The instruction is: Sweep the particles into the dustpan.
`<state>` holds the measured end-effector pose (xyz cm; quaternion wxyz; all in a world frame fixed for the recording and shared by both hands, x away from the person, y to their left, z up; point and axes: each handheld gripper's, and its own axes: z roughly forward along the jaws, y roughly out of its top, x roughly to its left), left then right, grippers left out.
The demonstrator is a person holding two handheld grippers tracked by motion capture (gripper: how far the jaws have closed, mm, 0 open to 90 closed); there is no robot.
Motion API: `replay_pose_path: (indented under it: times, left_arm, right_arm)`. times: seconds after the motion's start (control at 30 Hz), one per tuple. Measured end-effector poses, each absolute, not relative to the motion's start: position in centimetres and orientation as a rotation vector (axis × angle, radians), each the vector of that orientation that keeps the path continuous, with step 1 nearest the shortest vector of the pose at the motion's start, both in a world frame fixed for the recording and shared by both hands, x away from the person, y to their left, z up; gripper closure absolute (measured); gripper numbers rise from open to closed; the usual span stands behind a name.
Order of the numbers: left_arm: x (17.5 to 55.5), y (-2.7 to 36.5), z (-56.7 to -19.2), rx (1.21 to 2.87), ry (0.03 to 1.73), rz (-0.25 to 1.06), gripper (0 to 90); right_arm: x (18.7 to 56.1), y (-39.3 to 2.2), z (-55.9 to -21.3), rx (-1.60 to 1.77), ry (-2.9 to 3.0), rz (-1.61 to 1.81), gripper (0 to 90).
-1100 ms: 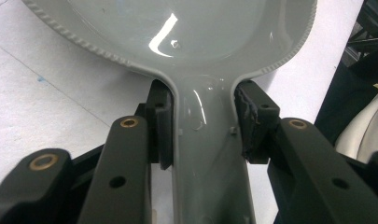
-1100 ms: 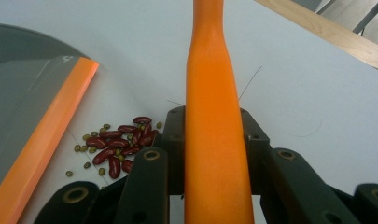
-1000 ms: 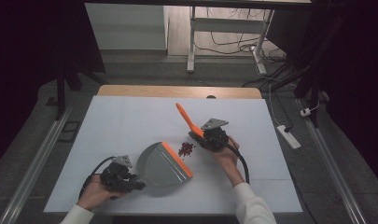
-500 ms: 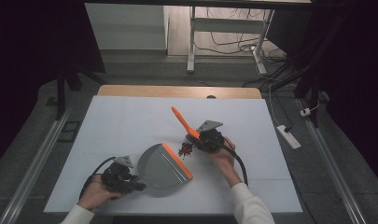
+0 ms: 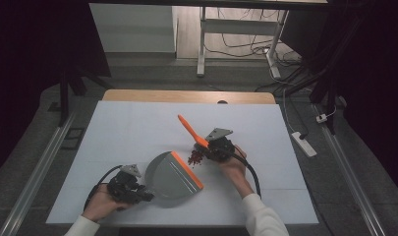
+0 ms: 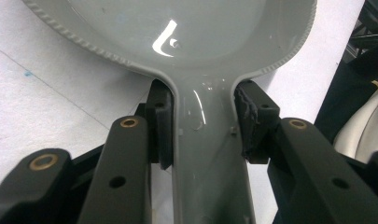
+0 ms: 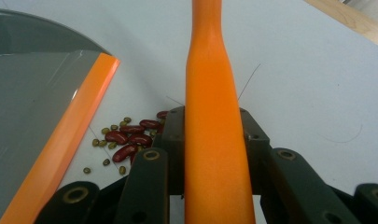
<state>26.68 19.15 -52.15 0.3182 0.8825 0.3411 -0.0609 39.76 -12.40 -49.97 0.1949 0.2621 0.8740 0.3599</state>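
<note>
Up close, the grey dustpan point(image 5: 173, 176) with its orange lip sits near the white worktop's point(image 5: 137, 123) front edge, its handle clamped in the left gripper's point(image 5: 137, 189) fingers; the right gripper's point(image 5: 206, 146) fingers clamp an orange brush point(image 5: 189, 129) by red and green beans point(image 5: 194, 157); dark room beyond.

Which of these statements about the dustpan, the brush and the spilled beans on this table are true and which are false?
1. The left gripper clamps the grey dustpan by its handle. True.
2. The right gripper holds a blue brush. False: the brush handle is orange.
3. The beans lie on the table just outside the dustpan's orange lip. True.
4. The beans are all one kind. False: large dark red beans and small greenish ones are mixed.
5. The dustpan is full of beans. False: the part of its tray in view holds none.
</note>
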Motion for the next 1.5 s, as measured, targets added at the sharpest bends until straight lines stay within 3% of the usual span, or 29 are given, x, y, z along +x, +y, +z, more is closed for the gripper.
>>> replay_pose_path:
  times: [1.5]
  left_arm:
    - [26.7, 19.0, -52.2, 2.322, 0.901, -0.161, 61.3]
  right_arm:
    - [38.1, -10.8, -50.1, 0.641, 2.505, 1.042, 70.7]
